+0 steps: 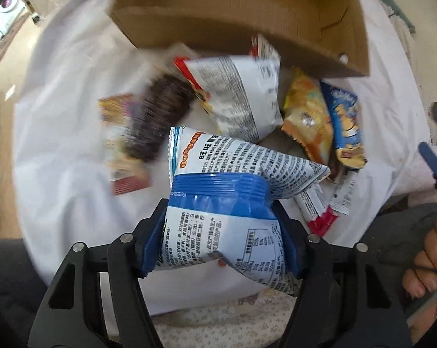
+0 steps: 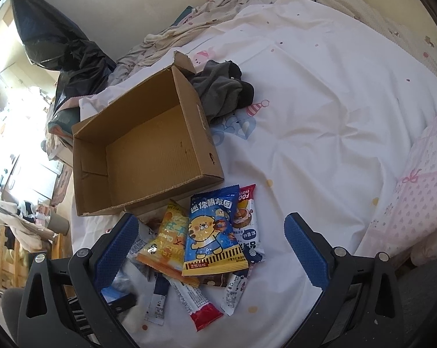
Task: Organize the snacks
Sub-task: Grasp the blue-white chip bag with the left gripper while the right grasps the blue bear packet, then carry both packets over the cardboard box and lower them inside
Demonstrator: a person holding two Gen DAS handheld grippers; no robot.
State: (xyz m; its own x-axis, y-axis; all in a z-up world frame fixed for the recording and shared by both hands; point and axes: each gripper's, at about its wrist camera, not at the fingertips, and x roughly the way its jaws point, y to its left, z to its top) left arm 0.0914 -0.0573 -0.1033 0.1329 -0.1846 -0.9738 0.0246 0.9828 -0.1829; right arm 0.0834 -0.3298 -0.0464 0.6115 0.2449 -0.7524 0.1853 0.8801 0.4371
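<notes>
The left gripper [image 1: 218,232] has its blue pads [image 1: 150,249] against both sides of a blue-and-white snack packet [image 1: 221,226], the film bulging between them, so the jaws look clamped on it; the packet lies at the near edge of the snack pile on the white bedsheet [image 1: 67,145], just short of the open cardboard box [image 1: 218,8], which looks empty in the right wrist view. A puffed, air-filled bag like this is light and soft, its contents probably brittle, and the glossy film is slippery, so a squeeze across the belly may crush what is inside or let the bag squirt out. The crimped seal band [image 1: 218,185] just beyond the pads is flatter and stiffer and would make a surer hold. Motion blur smears the left of this view, so the dark packet [image 1: 157,116] there cannot be identified with confidence. The right gripper [image 2: 211,249] hangs with its jaws wide apart and nothing between the pads, over the blue cartoon-bear packet [image 2: 215,232], the orange packet [image 2: 169,240] and the thin sachet sticks [image 2: 198,304]. Those flat packets give little to pinch; an edge or a corner standing clear of the sheet is the likelier place to take them.
</notes>
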